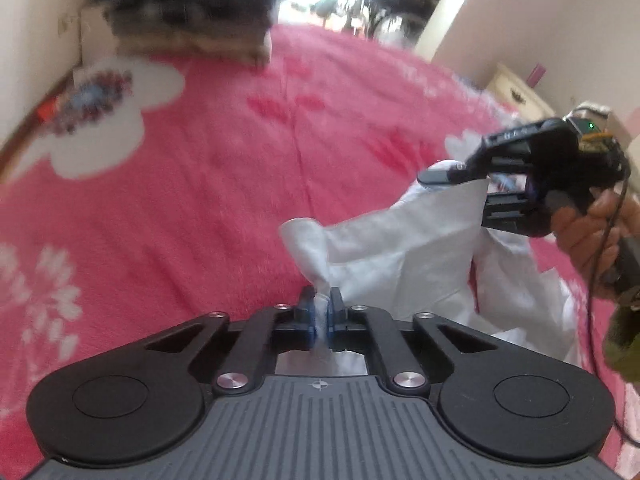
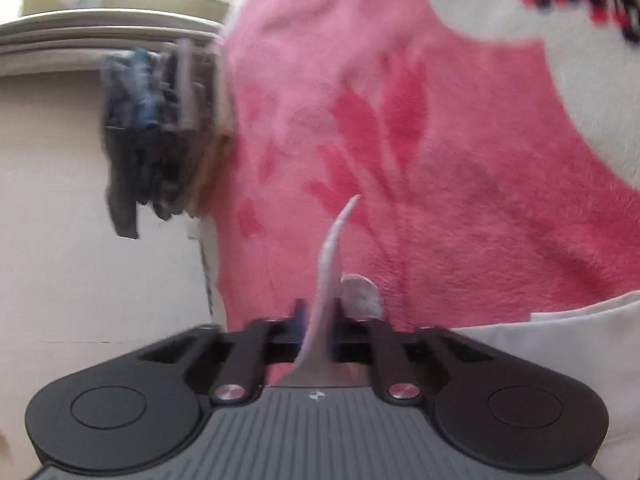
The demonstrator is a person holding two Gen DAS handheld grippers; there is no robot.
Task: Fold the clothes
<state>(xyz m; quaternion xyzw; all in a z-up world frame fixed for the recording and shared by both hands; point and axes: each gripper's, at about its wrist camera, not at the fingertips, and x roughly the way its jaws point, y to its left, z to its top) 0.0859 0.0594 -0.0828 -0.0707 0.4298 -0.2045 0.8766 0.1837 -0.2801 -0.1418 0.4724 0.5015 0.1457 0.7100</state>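
Left gripper point(image 1: 320, 312) is clamped tight on a bunched edge of the thin white cloth garment point(image 1: 400, 256), right gripper point(image 2: 320, 320) pinches another edge at about 2 o'clock. The garment hangs between them over the fluffy pink flower-print blanket point(image 1: 200, 184), dark clothes pile point(image 1: 188, 4) at 11 o'clock.

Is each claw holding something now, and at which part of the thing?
Both hold the white cloth. The left claw pinches a bunched corner of it. The right claw grips a thin edge, which stands up between its fingers.
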